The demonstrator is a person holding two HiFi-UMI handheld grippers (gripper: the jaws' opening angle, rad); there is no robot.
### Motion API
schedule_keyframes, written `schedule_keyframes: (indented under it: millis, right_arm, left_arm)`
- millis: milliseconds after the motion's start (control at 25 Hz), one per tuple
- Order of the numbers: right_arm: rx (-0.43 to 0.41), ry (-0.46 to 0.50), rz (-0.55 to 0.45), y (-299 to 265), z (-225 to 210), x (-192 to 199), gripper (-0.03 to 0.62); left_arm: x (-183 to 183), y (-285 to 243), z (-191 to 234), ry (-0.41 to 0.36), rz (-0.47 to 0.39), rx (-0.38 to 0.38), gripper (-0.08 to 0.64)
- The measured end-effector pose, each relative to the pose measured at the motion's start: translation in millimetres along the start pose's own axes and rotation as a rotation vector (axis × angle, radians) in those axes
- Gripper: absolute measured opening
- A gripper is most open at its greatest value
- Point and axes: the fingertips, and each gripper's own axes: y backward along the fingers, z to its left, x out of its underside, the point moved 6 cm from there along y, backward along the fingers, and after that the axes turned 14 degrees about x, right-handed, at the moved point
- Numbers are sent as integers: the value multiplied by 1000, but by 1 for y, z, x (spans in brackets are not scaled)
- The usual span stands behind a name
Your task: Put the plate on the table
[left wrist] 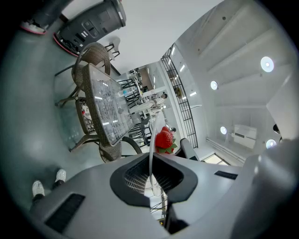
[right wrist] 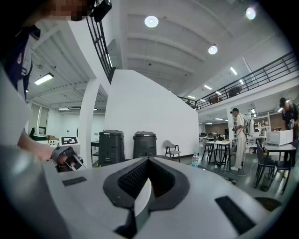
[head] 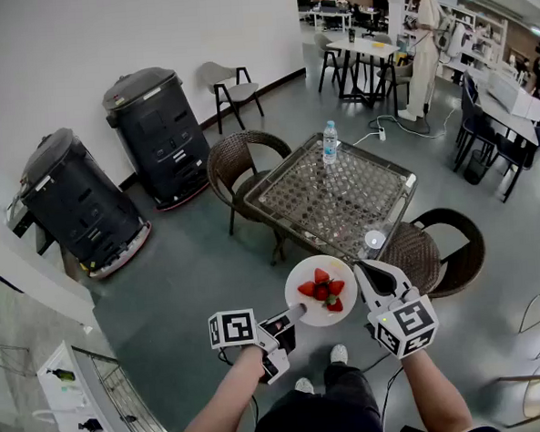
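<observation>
A white plate with several strawberries hangs above the floor, just short of the glass table's near corner. My left gripper is shut on its near-left rim. My right gripper is shut on its right rim. In the left gripper view the plate shows edge-on between the jaws, with a strawberry beyond and the table past it. In the right gripper view a sliver of the plate sits between the jaws of the right gripper.
A water bottle stands at the table's far corner and a small round object lies near its front edge. Wicker chairs flank the table. Two black bins stand by the wall. A person stands far back.
</observation>
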Motion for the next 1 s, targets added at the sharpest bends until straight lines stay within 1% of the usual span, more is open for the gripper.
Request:
schedule_keyframes:
  millis: [560, 1000]
  right_arm:
    - [9, -22, -1, -11, -1, 4, 5]
    - [-5, -31, -6, -40, -19, 3, 5]
  left_arm:
    - [-8, -4, 9, 11, 8, 6, 17]
    - [-27, -23, 21, 20, -9, -4, 17]
